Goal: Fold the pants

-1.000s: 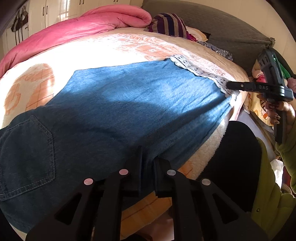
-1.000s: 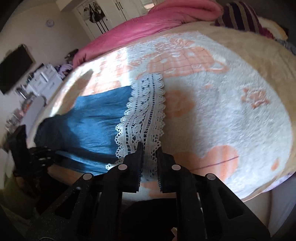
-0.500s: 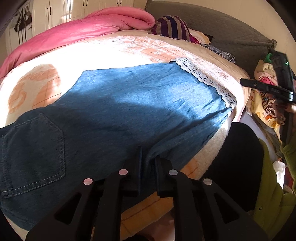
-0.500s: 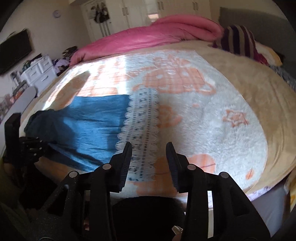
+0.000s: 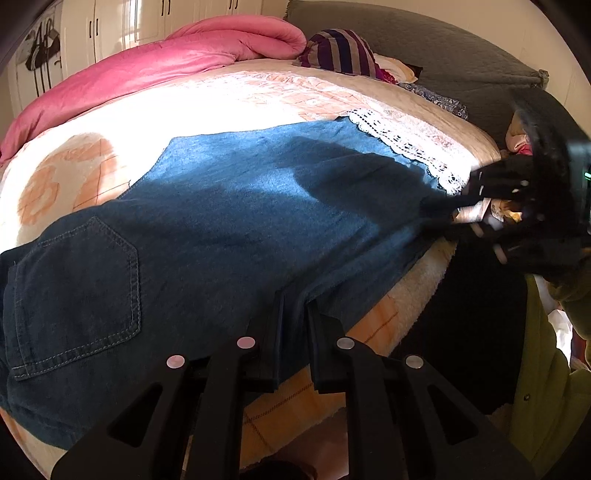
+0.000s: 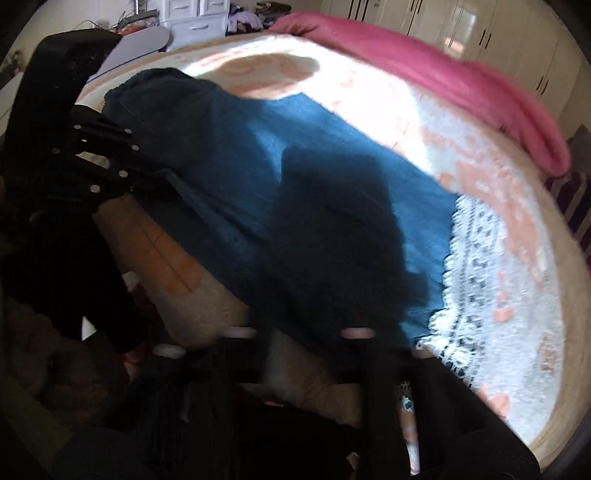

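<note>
Blue denim pants (image 5: 240,221) lie spread flat on the bed, back pocket at the left and a white lace hem (image 5: 406,147) at the right. My left gripper (image 5: 295,300) is shut on the pants' near edge by the seat. At the hem's near corner, the right gripper (image 5: 439,212) has its jaws together. In the blurred right wrist view the pants (image 6: 258,166) and lace (image 6: 476,266) stretch away from my right gripper (image 6: 299,314), which sits in shadow over the denim's near edge. Whether cloth is pinched there I cannot tell. The left gripper (image 6: 162,177) shows at the far end.
A cream and orange blanket (image 5: 221,110) covers the bed. A pink quilt (image 5: 166,59) is bunched along the far side, next to a striped pillow (image 5: 340,48) and a grey headboard (image 5: 424,40). A green sleeve (image 5: 546,369) hangs at the right. White drawers (image 6: 192,14) stand beyond the bed.
The right gripper let go of the lace hem, opened, swung along the bed's edge while rolling, and shut at the hem's near corner. The left gripper kept its hold.
</note>
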A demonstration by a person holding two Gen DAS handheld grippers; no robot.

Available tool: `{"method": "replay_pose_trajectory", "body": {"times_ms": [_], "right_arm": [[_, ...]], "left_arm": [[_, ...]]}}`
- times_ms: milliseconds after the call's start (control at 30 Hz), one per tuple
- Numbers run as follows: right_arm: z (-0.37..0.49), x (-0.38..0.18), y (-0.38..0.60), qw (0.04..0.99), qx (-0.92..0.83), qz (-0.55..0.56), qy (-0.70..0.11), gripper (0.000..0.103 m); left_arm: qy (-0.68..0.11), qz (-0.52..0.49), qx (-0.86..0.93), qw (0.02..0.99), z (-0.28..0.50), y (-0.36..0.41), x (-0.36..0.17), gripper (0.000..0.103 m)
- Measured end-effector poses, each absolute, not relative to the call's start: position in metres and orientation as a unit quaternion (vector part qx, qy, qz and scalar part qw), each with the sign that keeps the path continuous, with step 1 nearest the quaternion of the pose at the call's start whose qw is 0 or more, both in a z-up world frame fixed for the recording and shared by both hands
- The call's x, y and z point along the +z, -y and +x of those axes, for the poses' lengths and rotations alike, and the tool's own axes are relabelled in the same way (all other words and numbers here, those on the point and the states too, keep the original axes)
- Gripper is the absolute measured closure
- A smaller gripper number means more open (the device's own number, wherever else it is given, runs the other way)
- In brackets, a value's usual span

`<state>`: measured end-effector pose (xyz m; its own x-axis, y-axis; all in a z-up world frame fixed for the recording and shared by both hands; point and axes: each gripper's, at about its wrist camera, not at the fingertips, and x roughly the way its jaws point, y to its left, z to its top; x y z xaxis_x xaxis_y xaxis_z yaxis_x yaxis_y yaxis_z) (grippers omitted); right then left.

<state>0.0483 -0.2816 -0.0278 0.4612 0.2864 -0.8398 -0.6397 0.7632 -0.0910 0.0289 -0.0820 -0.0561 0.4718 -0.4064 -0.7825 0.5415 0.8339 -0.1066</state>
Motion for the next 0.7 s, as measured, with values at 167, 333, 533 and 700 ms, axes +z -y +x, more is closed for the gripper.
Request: {"method": "replay_pose_trajectory", "body": {"times_ms": [167,333,533,700], "right_arm": [[0.040,-0.033,0.289,0.817,0.306,-0.201,-0.446,0.102],[0.036,-0.041,0.293,0.812,0.309,-0.175,-0.463,0.093],[0.037,-0.007,0.321,0.846,0.301,-0.097,-0.429,0.067],[0.055,-0.008,0.335,0.865,0.232,-0.082,-0.438,0.063]], "left_arm": [[-0.434,0.084,-0.279,0.852,0.024,0.077,-0.058,0.091],[-0.434,0.063,-0.277,0.855,0.021,0.067,-0.057,0.079],[-0.383,0.022,-0.220,0.897,0.011,0.011,-0.010,0.054],[-0.378,-0.050,-0.061,0.923,0.024,-0.069,0.005,0.034]]}}
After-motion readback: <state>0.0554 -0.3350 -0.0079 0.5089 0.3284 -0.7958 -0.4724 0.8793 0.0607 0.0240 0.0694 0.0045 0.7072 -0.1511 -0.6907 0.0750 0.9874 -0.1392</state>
